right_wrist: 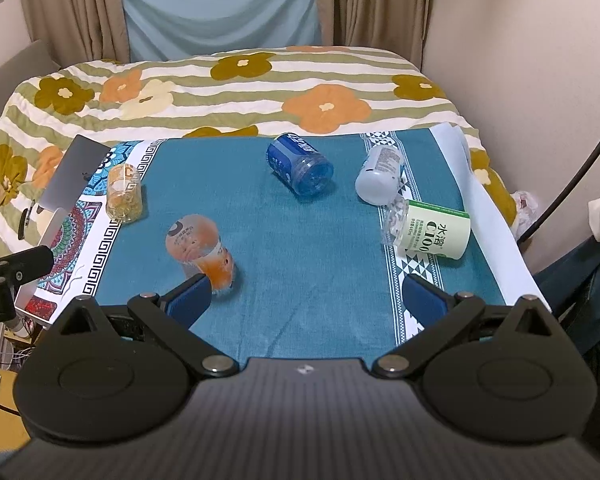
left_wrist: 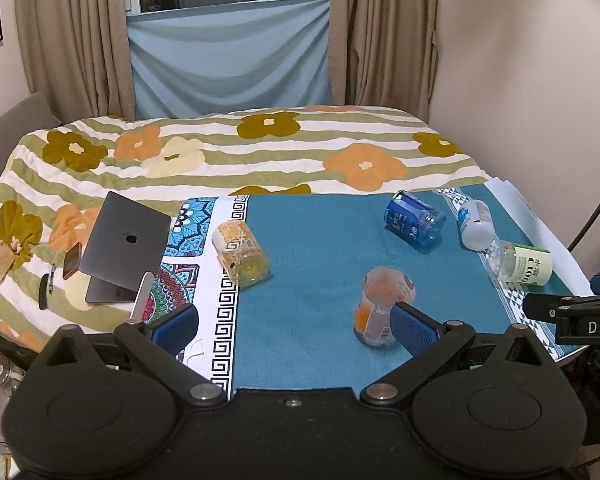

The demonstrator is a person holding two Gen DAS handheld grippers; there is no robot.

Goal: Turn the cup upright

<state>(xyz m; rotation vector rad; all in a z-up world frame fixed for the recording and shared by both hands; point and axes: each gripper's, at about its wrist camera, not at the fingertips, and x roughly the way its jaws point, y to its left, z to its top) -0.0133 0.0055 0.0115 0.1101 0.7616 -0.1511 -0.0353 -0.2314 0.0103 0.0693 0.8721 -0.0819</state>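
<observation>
While both tools hang above the teal cloth (right_wrist: 320,264) covering the table, I judge this to be the approach step, nothing gripped yet. Five cut bottle-cups lie tipped on that cloth, and the orange cup (right_wrist: 199,247) looks like my target, blurred and leaning, its state hard to call. My left gripper (left_wrist: 294,326) is spread wide; the orange cup (left_wrist: 382,306) sits just beyond its right finger, outside the gap. My right gripper (right_wrist: 308,298) is also spread, with the cup just ahead of its left finger. Next I would centre one gripper around the cup, close, then rotate it mouth up.
</observation>
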